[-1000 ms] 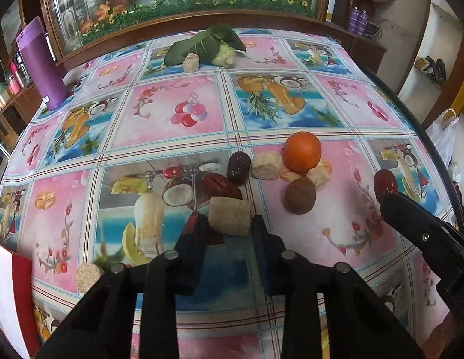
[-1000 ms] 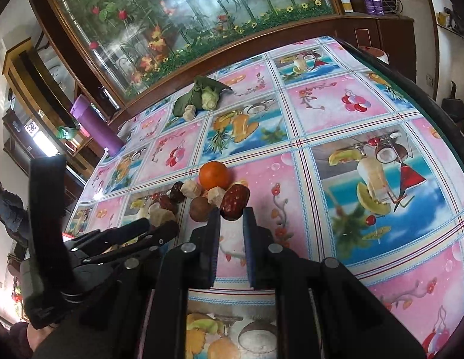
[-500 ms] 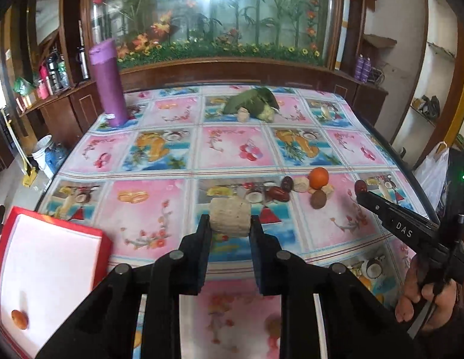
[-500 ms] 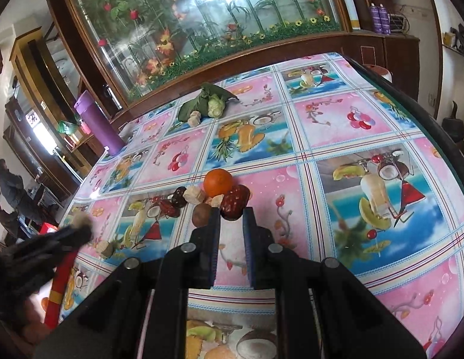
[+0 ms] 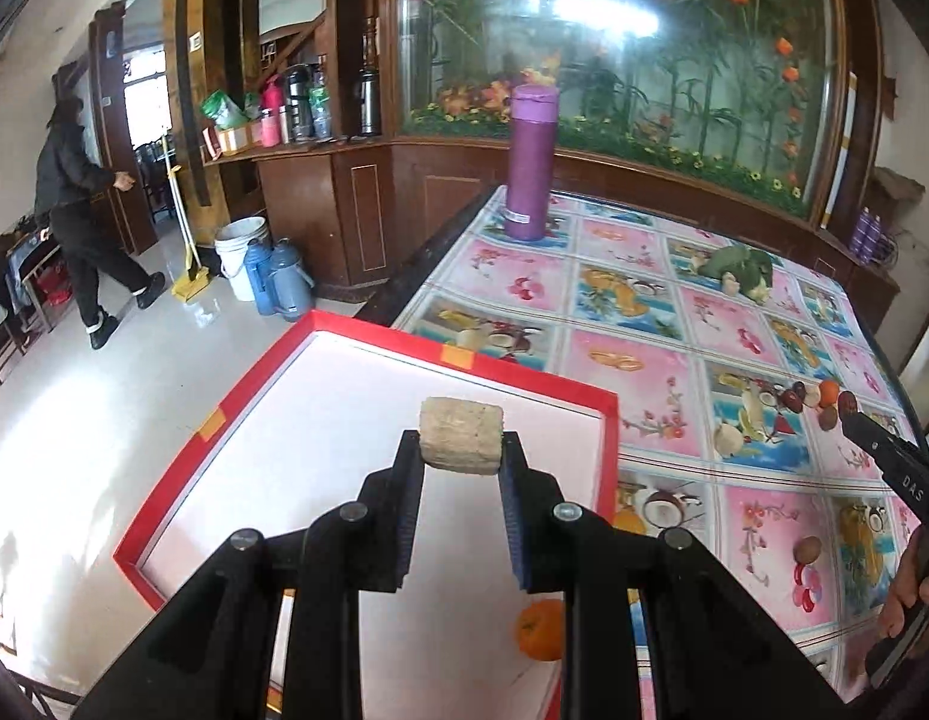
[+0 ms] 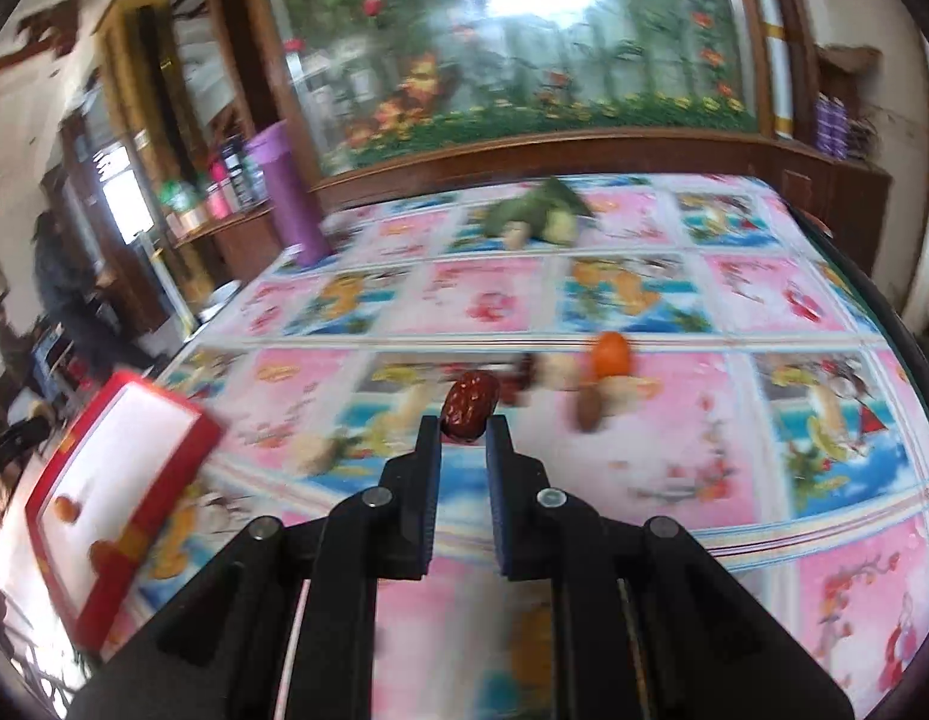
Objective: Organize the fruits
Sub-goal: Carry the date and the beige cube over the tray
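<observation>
Black left tongs (image 5: 461, 450) are clamped on a tan block (image 5: 461, 443), carried above the white floor of the red tray (image 5: 512, 373); the block's long axis runs side to side across the jaws, flat ends against the pads. Below it, low in the tray, lies one orange (image 5: 539, 630), so the sorting looks only just begun. The right tongs (image 6: 463, 429) are pinched nearly closed on a red date (image 6: 470, 407), which sits tilted, its long axis pointing up and to the right out of the jaws, lifted clear of the worktop (image 6: 734, 420). That view is blurred. Further out on the worktop a cluster (image 6: 584, 378) waits: another orange, a brown round fruit, pale pieces and dark dates, exact count unclear. A pale piece and a brown fruit lie apart from it. Most of the job looks left to do. Beyond stand green leaves (image 5: 737, 267) and a purple flask (image 5: 531, 163).
</observation>
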### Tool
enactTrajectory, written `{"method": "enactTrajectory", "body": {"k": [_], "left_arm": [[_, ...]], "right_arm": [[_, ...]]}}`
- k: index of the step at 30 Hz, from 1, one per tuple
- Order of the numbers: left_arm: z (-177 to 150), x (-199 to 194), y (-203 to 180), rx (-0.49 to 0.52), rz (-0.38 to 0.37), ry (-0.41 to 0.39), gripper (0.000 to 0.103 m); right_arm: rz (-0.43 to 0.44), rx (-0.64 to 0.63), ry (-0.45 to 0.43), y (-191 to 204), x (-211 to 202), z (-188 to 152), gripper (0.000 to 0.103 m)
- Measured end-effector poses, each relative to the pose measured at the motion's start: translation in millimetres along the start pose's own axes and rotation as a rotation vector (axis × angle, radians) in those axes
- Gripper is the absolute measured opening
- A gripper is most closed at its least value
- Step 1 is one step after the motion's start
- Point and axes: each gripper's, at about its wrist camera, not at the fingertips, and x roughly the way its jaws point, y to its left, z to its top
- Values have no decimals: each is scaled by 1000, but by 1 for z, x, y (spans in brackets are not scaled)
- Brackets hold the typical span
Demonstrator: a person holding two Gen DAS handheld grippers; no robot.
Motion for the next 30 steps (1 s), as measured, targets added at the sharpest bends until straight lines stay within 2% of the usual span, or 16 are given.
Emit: {"method": "enactTrajectory", "body": {"k": [7, 10, 13, 20, 30], "left_arm": [[-11, 3, 36, -36, 31, -3, 24], [-15, 8, 49, -46, 43, 10, 24], [-21, 11, 62, -51, 51, 24, 24], [-31, 22, 76, -61, 47, 61, 24], [-43, 32, 86, -73, 44, 112, 24]], "right_arm": [[191, -187, 69, 131, 9, 1, 17], [265, -218, 120, 174, 19, -4, 17], [297, -248, 156, 208, 30, -10, 17], [304, -266, 271, 246, 64, -23, 17], [266, -283, 365, 262, 91, -34, 17]]}}
